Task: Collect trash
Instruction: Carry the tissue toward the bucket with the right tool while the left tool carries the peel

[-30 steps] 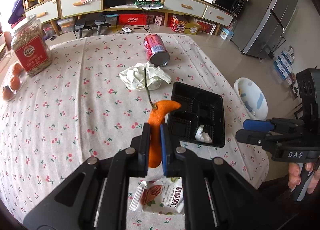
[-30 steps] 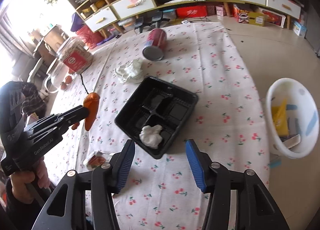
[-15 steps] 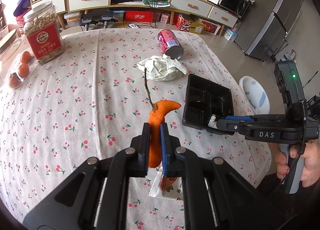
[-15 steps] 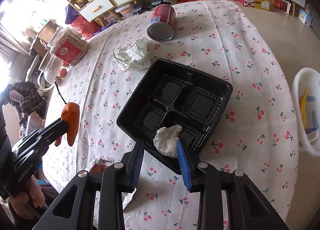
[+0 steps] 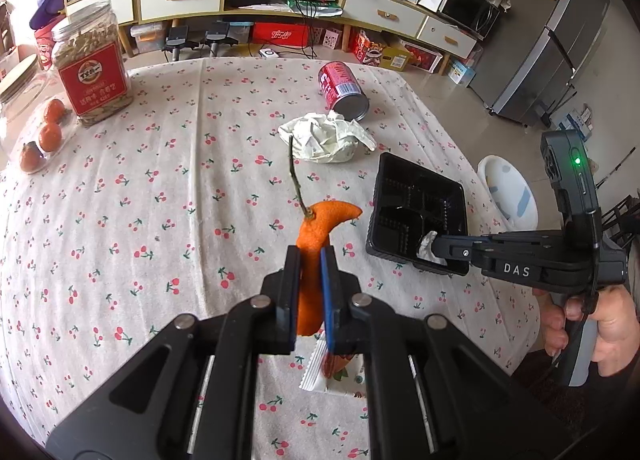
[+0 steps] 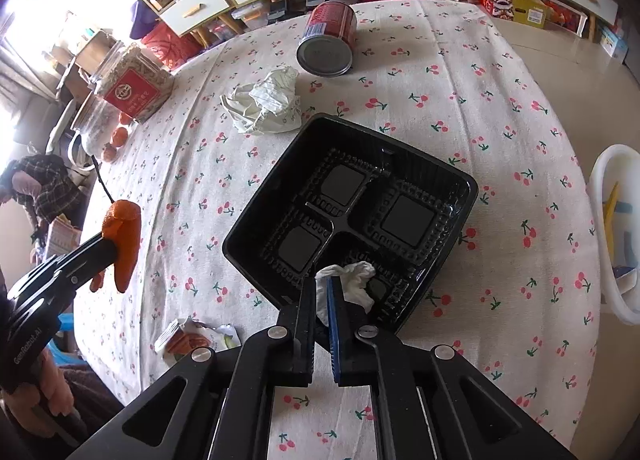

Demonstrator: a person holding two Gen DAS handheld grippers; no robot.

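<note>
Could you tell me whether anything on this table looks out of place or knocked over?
Yes: the red can lies tipped on its side by the crumpled paper, and a torn snack wrapper sits near the table's edge.

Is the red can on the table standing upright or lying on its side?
Lying on its side: the red can shows its round end toward the camera.
</note>
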